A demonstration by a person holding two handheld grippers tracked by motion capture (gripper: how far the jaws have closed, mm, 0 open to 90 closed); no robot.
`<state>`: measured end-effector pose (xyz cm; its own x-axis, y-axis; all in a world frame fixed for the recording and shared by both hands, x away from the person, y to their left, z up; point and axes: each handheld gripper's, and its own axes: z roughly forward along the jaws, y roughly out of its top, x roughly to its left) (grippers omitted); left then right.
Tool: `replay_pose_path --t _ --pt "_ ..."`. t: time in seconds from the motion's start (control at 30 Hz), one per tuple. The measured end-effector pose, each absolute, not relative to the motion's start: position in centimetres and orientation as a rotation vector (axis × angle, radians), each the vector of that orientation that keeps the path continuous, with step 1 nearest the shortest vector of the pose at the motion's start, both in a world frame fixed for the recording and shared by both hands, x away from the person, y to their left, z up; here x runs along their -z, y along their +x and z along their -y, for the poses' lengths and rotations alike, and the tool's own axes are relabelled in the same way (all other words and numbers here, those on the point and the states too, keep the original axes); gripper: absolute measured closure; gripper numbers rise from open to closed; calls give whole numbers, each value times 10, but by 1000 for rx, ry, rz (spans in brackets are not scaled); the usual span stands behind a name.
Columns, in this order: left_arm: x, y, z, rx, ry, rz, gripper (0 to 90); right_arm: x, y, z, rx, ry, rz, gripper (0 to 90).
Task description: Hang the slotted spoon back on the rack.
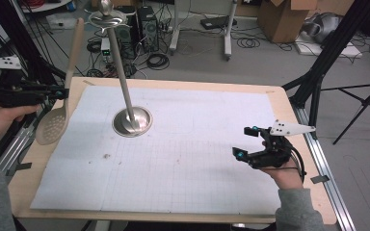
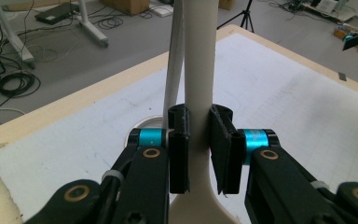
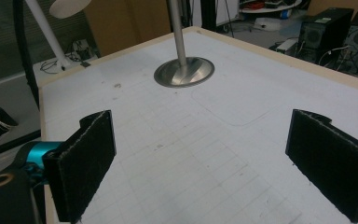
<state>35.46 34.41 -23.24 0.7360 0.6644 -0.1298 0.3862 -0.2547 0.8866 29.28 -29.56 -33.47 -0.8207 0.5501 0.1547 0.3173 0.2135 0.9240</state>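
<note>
A beige slotted spoon (image 1: 58,115) hangs over the table's left edge, bowl down and handle up. My left gripper (image 1: 63,92) is shut on its handle, and in the left gripper view both pads clamp the handle (image 2: 198,93) at my left gripper (image 2: 199,149). A metal stand (image 1: 132,120) with a round base, a tall pole and a hook top stands at the back left of the white sheet; its base (image 3: 184,71) lies ahead of the right gripper. My right gripper (image 1: 246,142) sits open at the right, and in its own view my right gripper (image 3: 205,163) has nothing between its pads.
A white gridded sheet (image 1: 183,159) covers most of the wooden table (image 1: 289,110). Black tripod legs (image 1: 327,62) stand off the right side. Cables, computer towers and cardboard boxes lie on the floor behind the table.
</note>
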Motion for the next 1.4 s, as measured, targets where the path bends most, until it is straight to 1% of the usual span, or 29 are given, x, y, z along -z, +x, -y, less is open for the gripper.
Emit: replay_pose_path --t 0.8,1.4 --pt "238 372 -314 -341 1940 -859 776 335 293 294 -1655 822 -2280 73" --pt "247 384 -296 -353 1951 -877 775 335 293 295 -1658 823 -2277 72"
